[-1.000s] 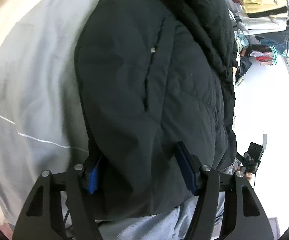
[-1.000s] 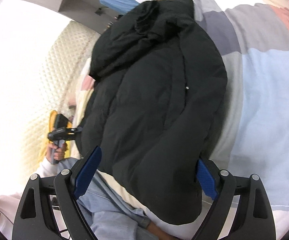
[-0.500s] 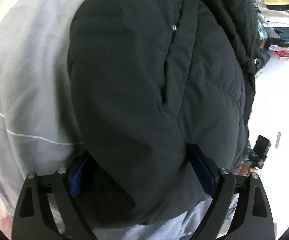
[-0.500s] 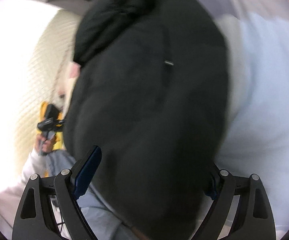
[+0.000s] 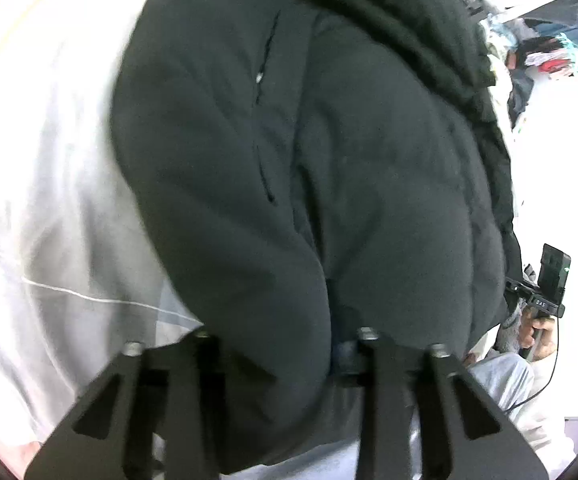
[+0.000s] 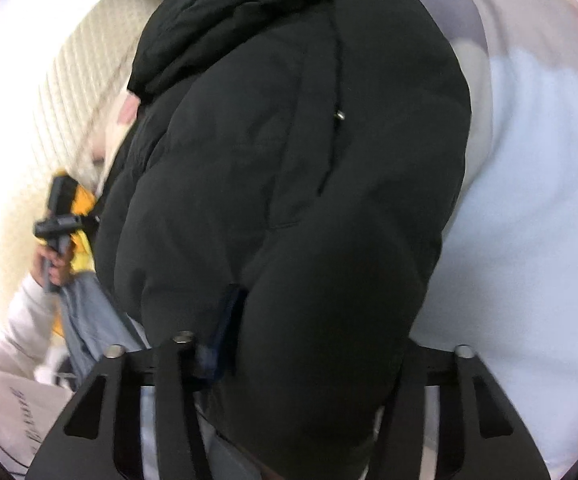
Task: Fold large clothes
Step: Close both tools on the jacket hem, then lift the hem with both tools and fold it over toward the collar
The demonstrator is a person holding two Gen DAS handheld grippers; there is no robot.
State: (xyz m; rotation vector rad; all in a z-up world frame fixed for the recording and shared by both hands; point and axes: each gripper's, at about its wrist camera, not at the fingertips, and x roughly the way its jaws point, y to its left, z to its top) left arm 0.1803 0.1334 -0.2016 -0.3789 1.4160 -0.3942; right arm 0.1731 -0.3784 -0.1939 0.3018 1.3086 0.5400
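Left wrist view: one black padded hooded jacket (image 5: 309, 160) on pale bedding (image 5: 49, 160); left gripper (image 5: 285, 344) closing, hem bunched between its jaws. Only here: clothes pile (image 5: 545, 52). Right wrist view: right gripper (image 6: 313, 320) closing on same jacket; only here: quilted cream headboard (image 6: 73, 80).

Jackets I see: one black puffer jacket (image 5: 329, 184)
Grippers I hold: two, left gripper (image 5: 285, 344) and right gripper (image 6: 321, 344)
Beds: one bed (image 5: 49, 200)
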